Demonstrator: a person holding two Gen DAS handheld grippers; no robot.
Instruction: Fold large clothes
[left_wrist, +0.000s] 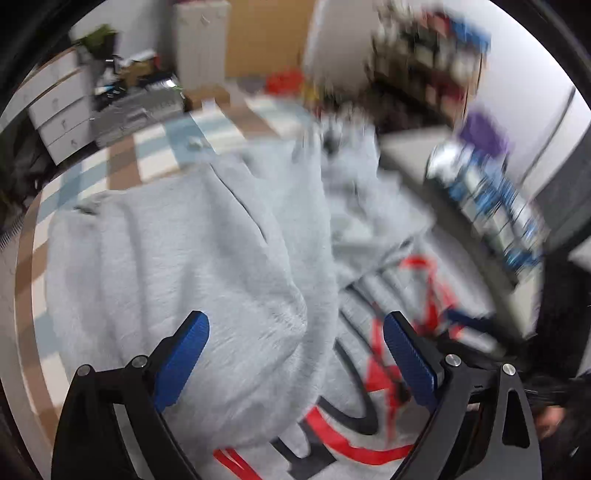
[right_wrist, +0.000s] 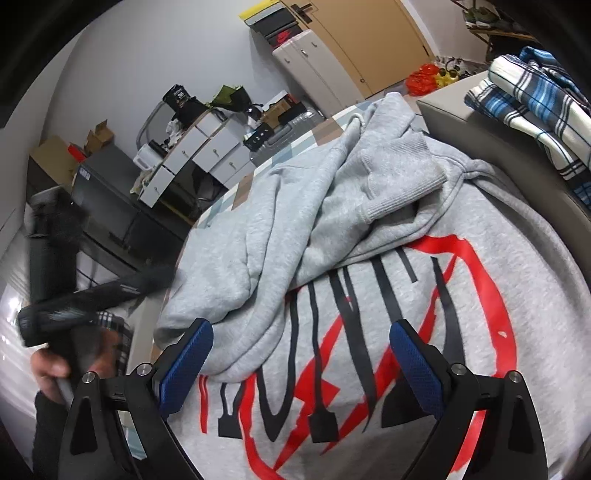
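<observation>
Left gripper (left_wrist: 295, 350) over blurred hoodie (left_wrist: 207, 251)

Even, cool indoor light is filling both fisheye views, motion blur is smearing the upper right of the left wrist view, and black rims are curving around every edge.

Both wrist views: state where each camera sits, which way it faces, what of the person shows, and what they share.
Left wrist view: sits on the left tongs, angled down at the grey hoodie, blurred; open blue pads frame it, no hand is clearly visible.
Right wrist view: sits on the right tongs, facing the hoodie's red and black print; open, nothing held; a hand grips a dark handle at left.
Shared: the hoodie, the plaid folded clothes, white drawers.
</observation>
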